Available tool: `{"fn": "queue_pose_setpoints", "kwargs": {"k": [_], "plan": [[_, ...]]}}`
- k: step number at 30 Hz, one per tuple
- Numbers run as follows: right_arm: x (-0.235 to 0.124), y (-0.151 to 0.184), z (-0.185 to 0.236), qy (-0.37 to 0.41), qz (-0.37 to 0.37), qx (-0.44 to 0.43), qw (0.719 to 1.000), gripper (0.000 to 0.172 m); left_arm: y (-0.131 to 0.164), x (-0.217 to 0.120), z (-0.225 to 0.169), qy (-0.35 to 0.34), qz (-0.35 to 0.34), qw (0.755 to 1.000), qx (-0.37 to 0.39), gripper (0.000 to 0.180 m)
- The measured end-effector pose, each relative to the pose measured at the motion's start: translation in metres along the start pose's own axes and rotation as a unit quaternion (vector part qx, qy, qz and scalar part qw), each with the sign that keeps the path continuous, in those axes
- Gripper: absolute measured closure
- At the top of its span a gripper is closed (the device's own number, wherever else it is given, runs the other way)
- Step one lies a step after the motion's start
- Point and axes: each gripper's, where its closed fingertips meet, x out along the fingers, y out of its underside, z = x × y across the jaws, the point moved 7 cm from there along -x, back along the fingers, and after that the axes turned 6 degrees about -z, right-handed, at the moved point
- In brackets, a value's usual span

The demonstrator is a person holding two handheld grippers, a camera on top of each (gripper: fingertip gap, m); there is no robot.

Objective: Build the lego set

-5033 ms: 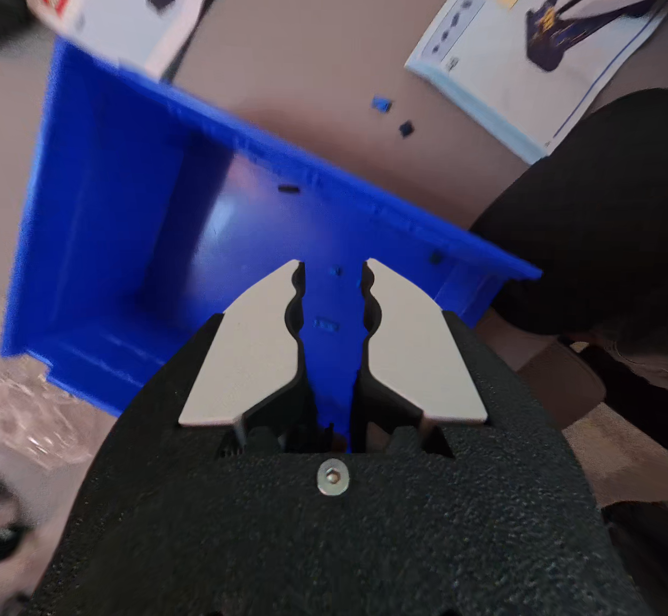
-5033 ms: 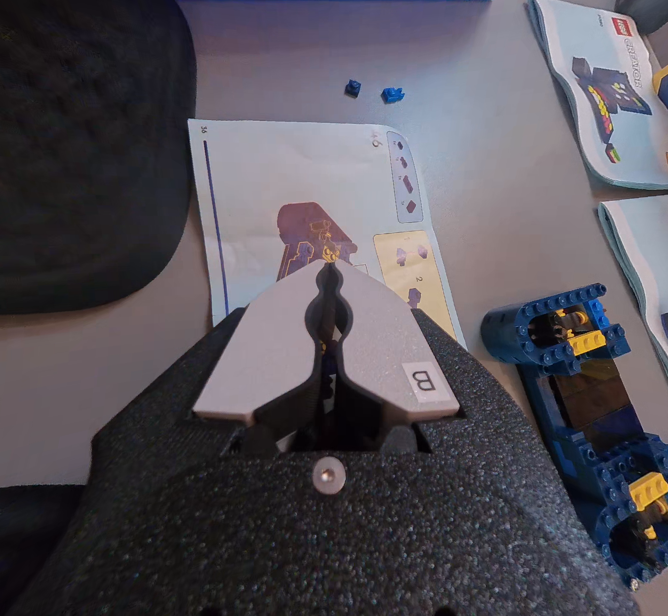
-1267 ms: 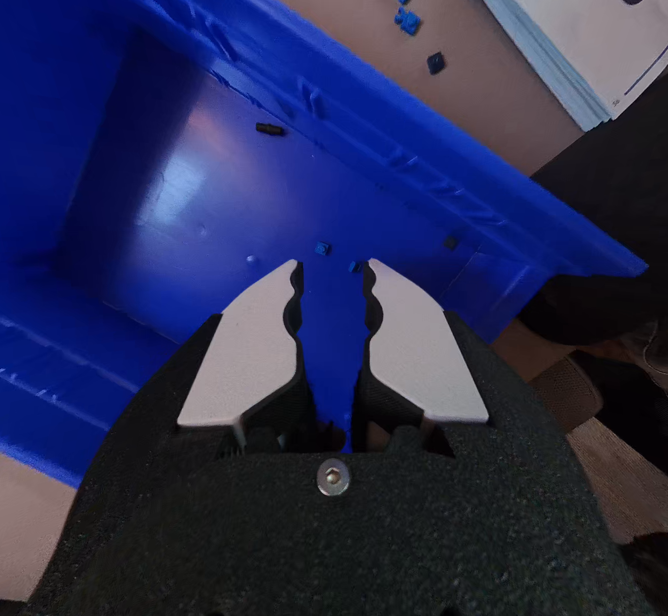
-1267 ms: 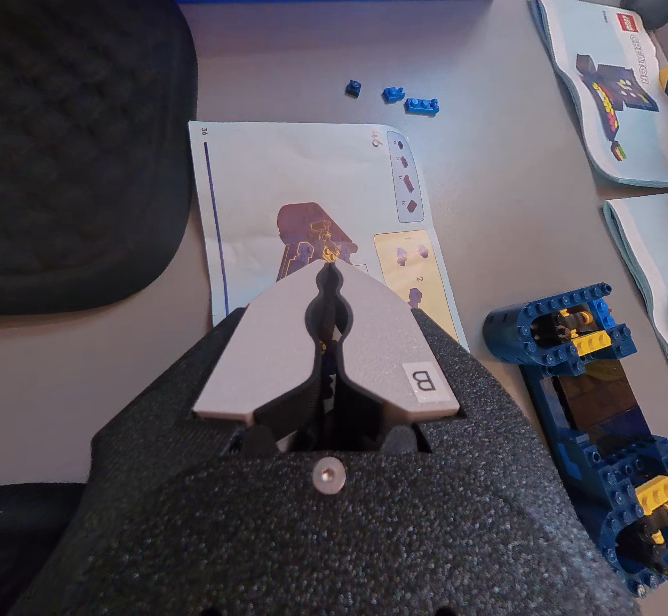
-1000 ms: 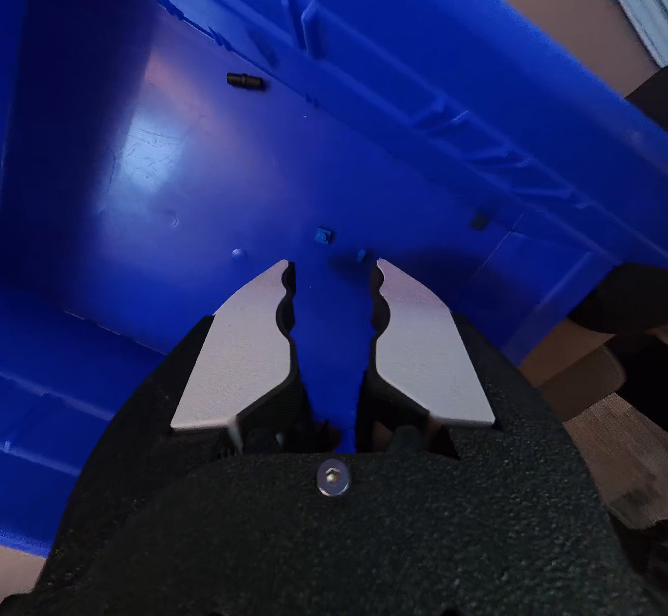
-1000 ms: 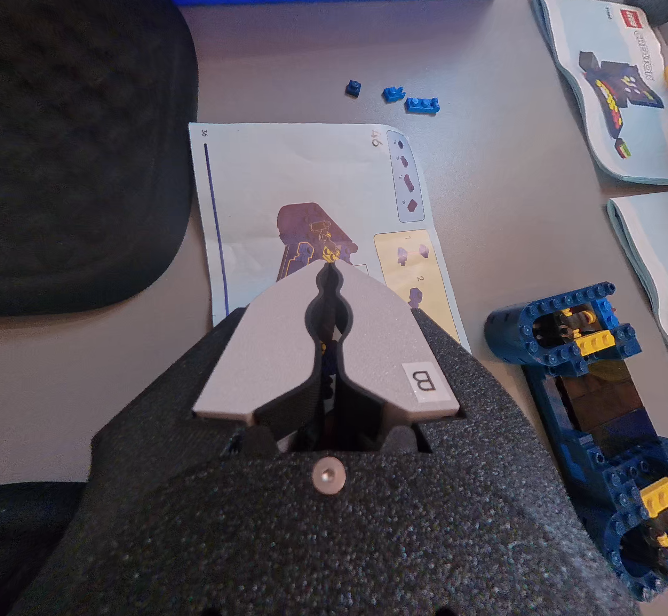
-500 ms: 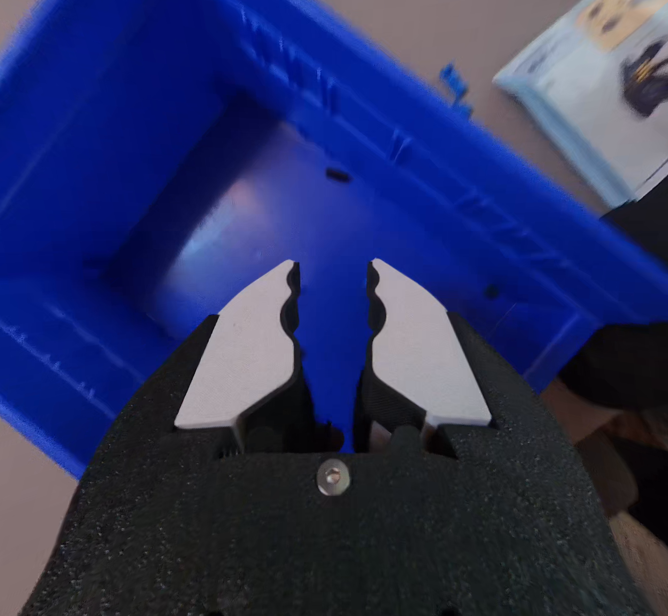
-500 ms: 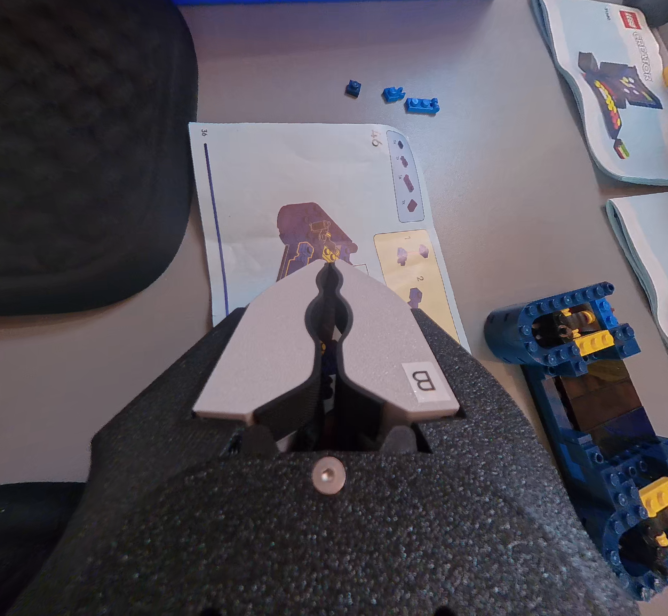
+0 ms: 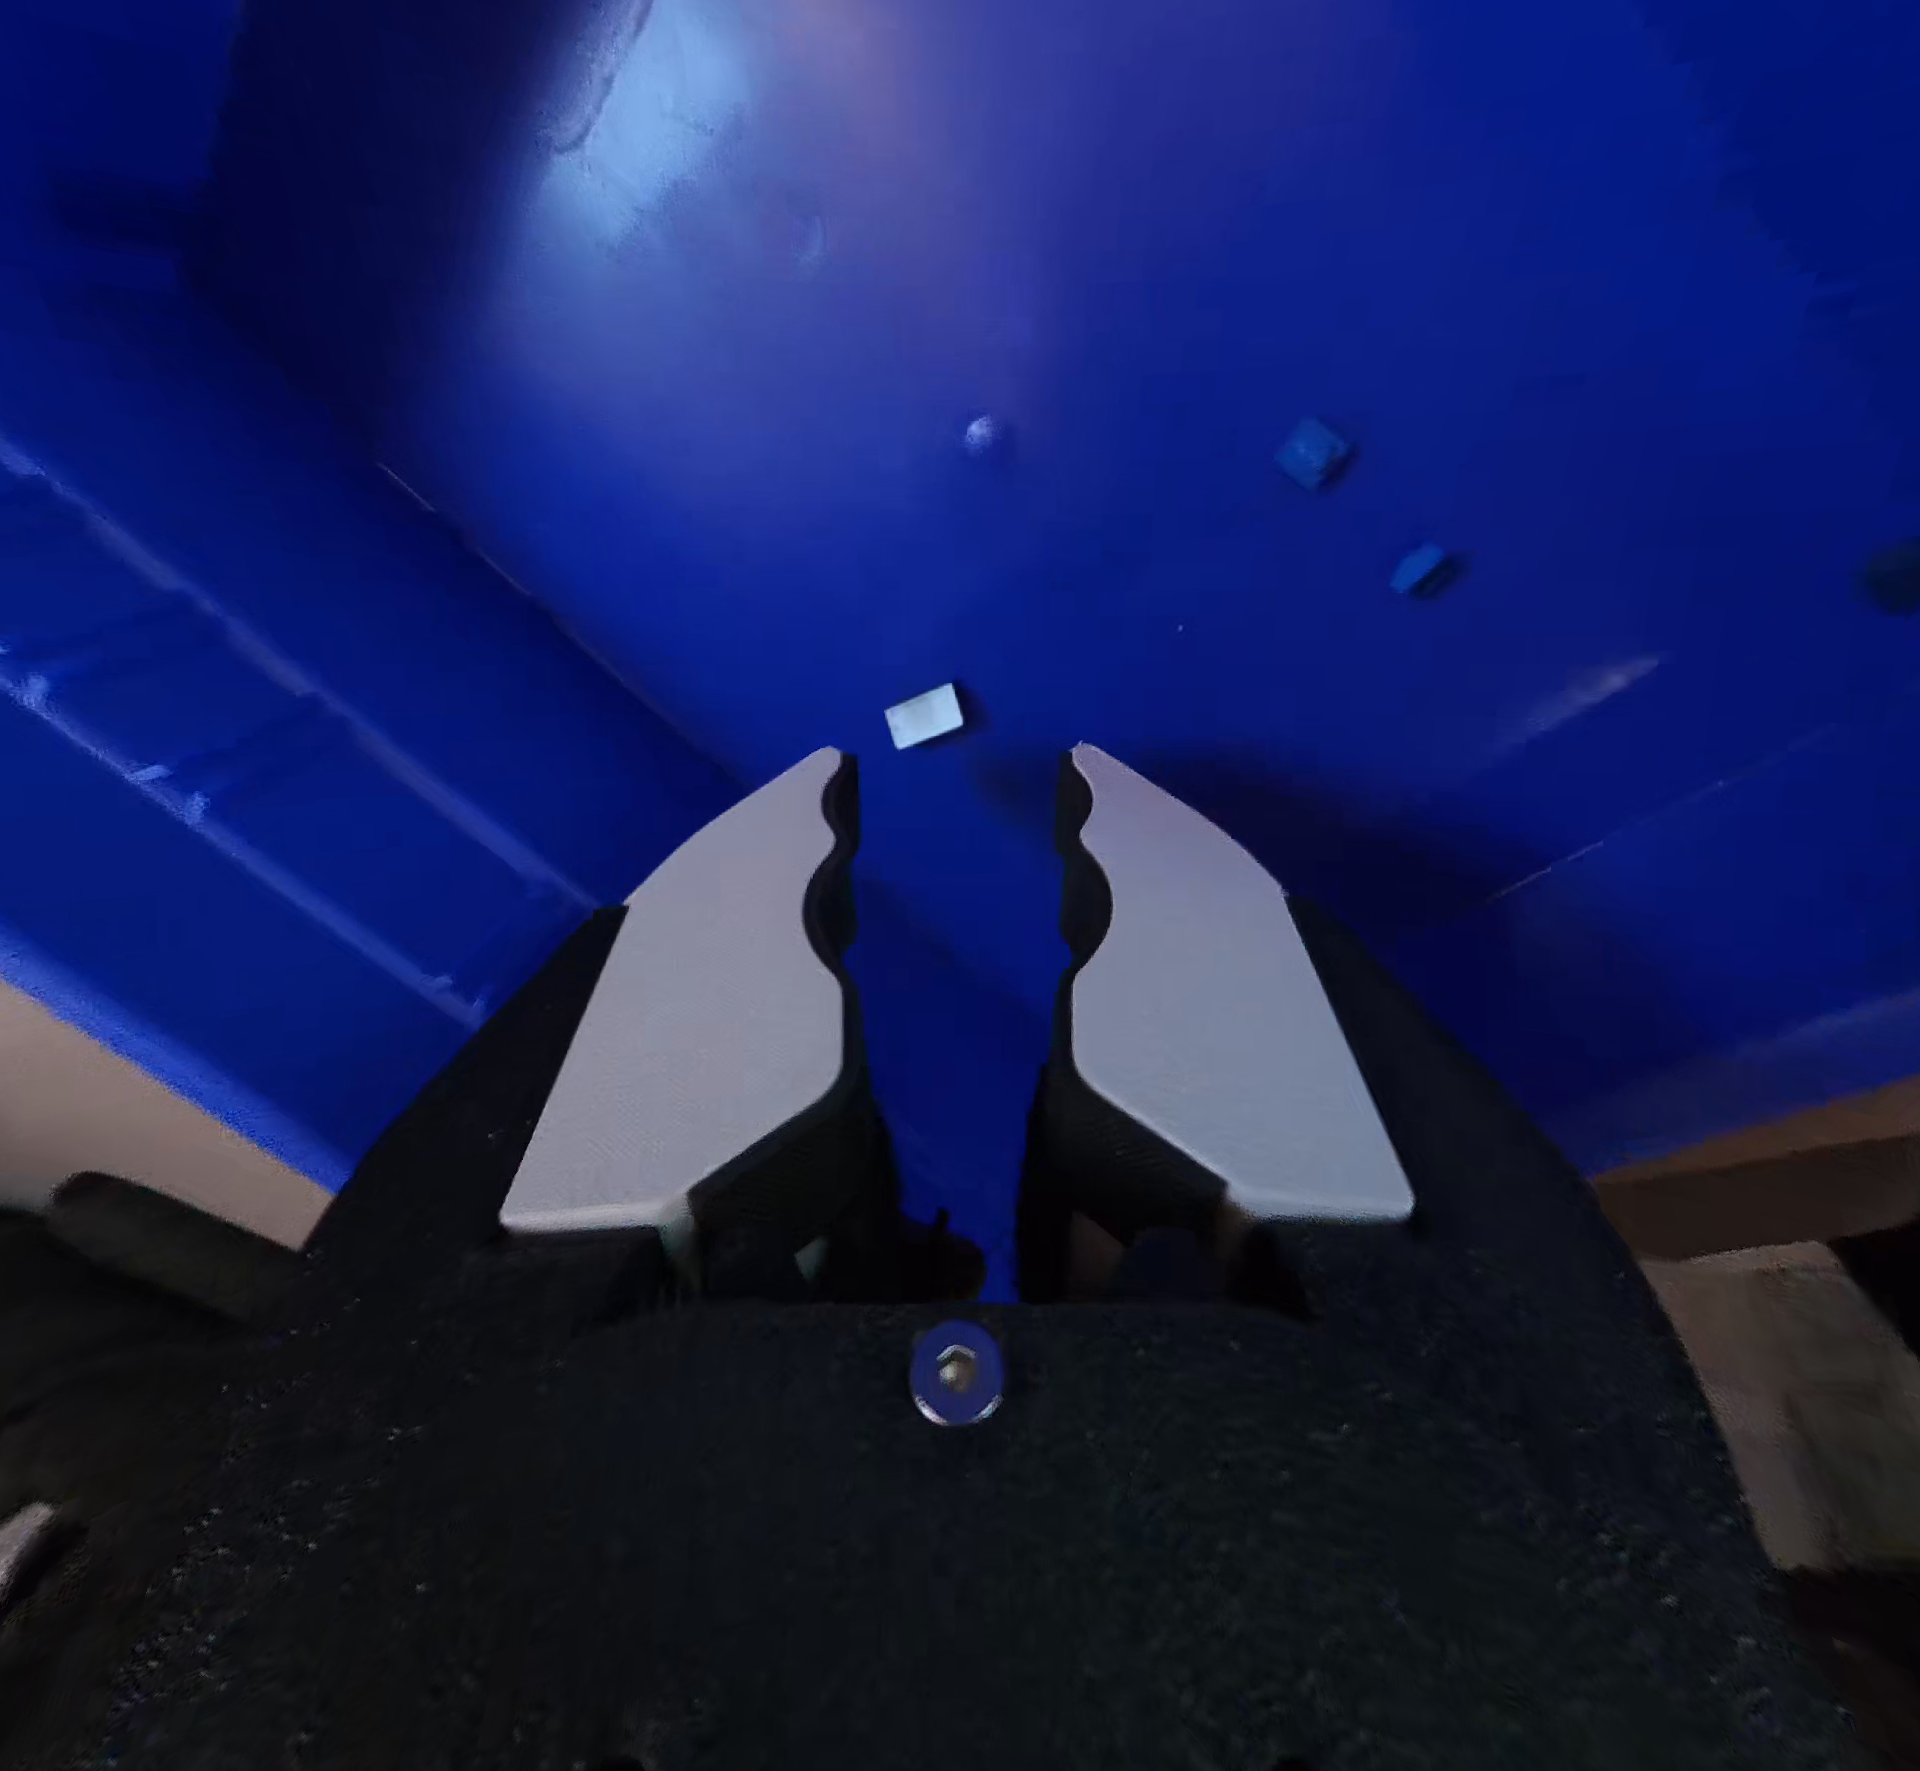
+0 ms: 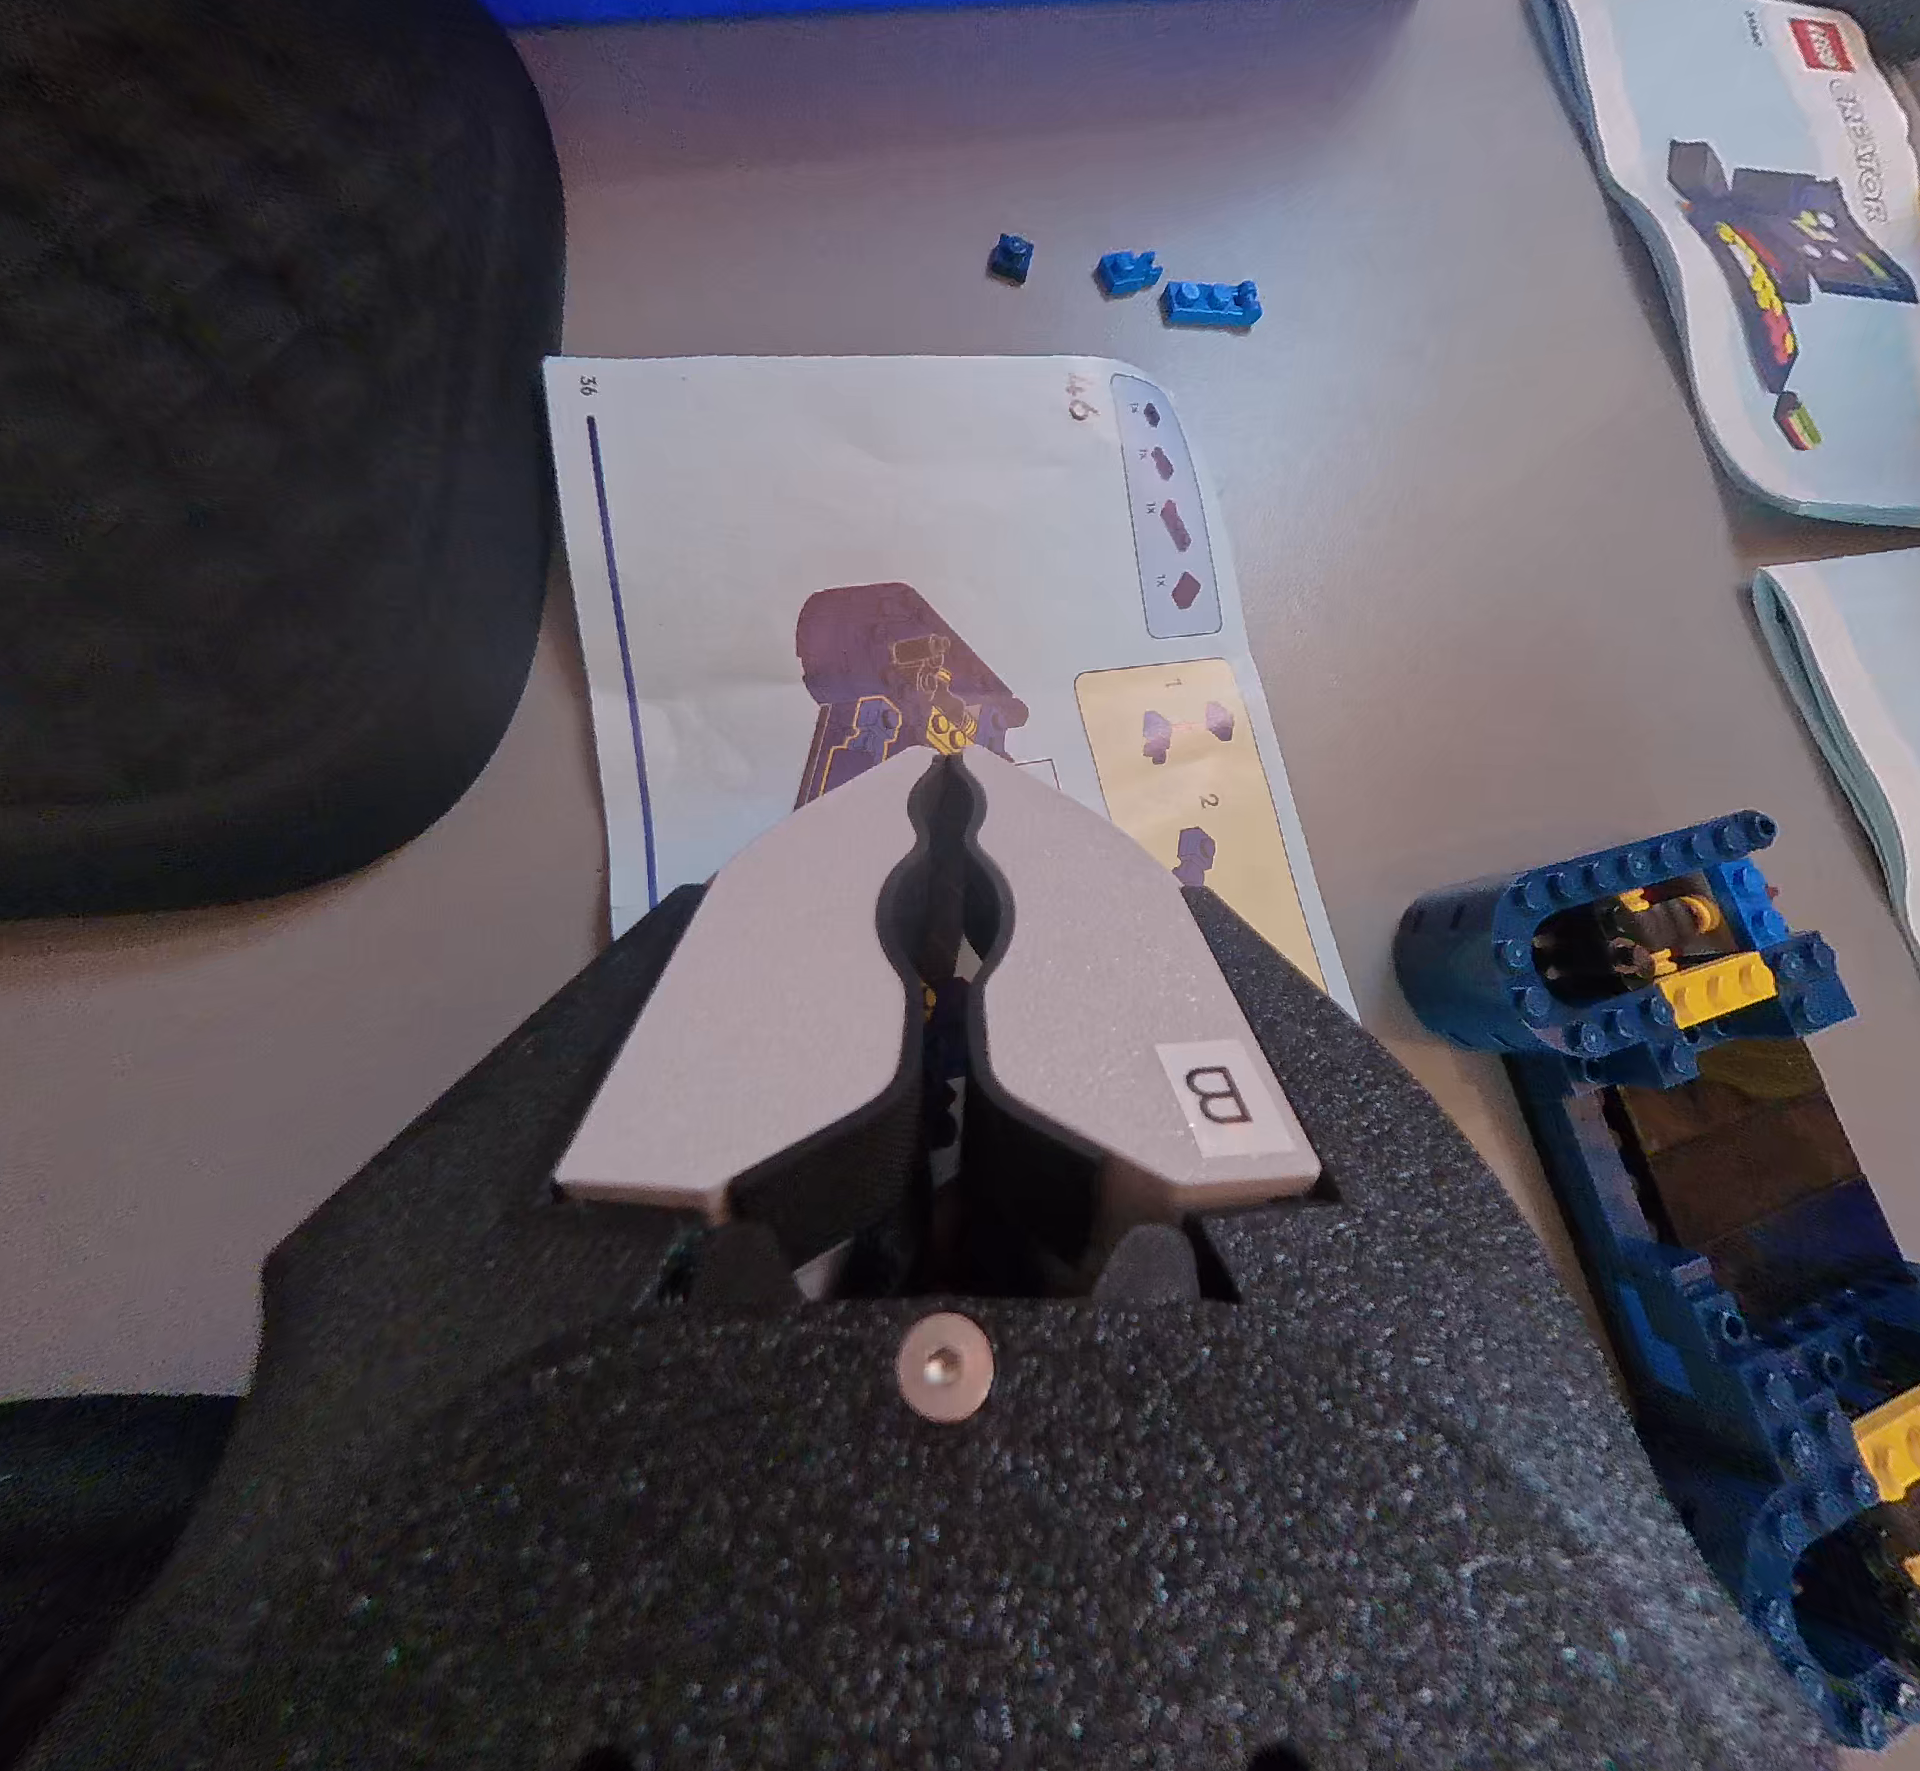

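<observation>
Inside blue bin [image 9: 312, 786]: left gripper [image 9: 956, 755] parted, bare, near pale flat piece [image 9: 925, 714], long axis slanting up-right. Right gripper [image 10: 943, 763] shut, bare, over instruction sheet [image 10: 831, 495].

The deep blue plastic bin [image 9: 1143, 163] runs past the top, left and right edges of the left wrist view, so its rim is out of sight there. On its floor, a dark speck [image 9: 1893, 576] at the right edge is cut off and too blurred to identify. The dark blue and yellow brick-built model [image 10: 1704, 1150] on the grey worktop [image 10: 1455, 578] leaves the right wrist view at the right edge and bottom corner. The light blue printed booklet [image 10: 1766, 246] and the black padded cushion [image 10: 239, 391] are also cropped.
</observation>
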Motion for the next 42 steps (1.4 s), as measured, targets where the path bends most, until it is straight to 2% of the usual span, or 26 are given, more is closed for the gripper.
{"fn": "queue_pose_setpoints", "kwargs": {"k": [3,6,11,13,18,21,23,26,28,31,33,34,36,39,42], "plan": [[0.000,0.000,0.001,0.004,0.000,-0.006,1.000,0.172,0.000,0.012,0.005,0.014,0.030,0.999,-0.034,0.144],[0.000,0.000,0.001,0.007,0.001,-0.010,1.000,0.172,0.001,0.020,0.011,0.017,0.031,0.997,-0.068,0.147],[0.000,0.000,0.001,0.007,0.001,-0.010,1.000,0.172,0.004,0.023,0.019,0.084,0.029,0.987,-0.137,0.158],[0.000,0.000,0.001,0.009,0.001,-0.014,1.000,0.172,0.005,0.024,0.023,0.085,0.034,0.986,-0.136,0.164],[0.000,0.000,0.002,0.011,0.001,-0.017,1.000,0.172,0.001,0.020,0.021,0.105,0.033,0.989,-0.102,0.164],[0.000,0.000,0.002,0.011,0.001,-0.017,1.000,0.172,-0.014,-0.011,0.022,0.065,-0.016,0.994,-0.085,0.164],[0.000,0.000,0.002,0.012,0.002,-0.018,1.000,0.172,-0.038,-0.047,0.012,0.044,-0.093,0.994,-0.045,0.164],[0.000,0.000,0.002,0.013,0.002,-0.020,1.000,0.172,-0.087,-0.095,-0.038,0.086,-0.217,0.970,0.066,0.164],[0.000,0.000,0.002,0.015,0.002,-0.024,1.000,0.172,-0.119,-0.105,-0.081,0.109,-0.239,0.956,0.131,0.165],[-0.001,0.000,0.003,0.015,0.002,-0.031,0.999,0.172,-0.153,-0.085,-0.138,0.101,-0.219,0.954,0.177,0.165],[-0.002,0.001,0.003,0.014,0.002,-0.034,0.999,0.172,-0.172,-0.064,-0.153,0.063,-0.228,0.960,0.152,0.165],[-0.002,0.001,0.003,0.013,0.002,-0.033,0.999,0.172,-0.180,-0.055,-0.158,0.084,-0.233,0.961,0.125,0.165],[-0.003,0.001,0.004,0.011,0.002,-0.032,0.999,0.172,-0.194,-0.037,-0.163,0.145,-0.241,0.955,0.093,0.165],[-0.006,0.003,0.005,0.005,0.001,-0.036,0.999,0.172,-0.202,-0.009,-0.152,0.160,-0.167,0.968,0.092,0.165],[-0.007,0.004,0.005,0.001,0.002,-0.030,1.000,0.172,-0.211,0.004,-0.151,0.193,-0.140,0.967,0.095,0.165]]}}
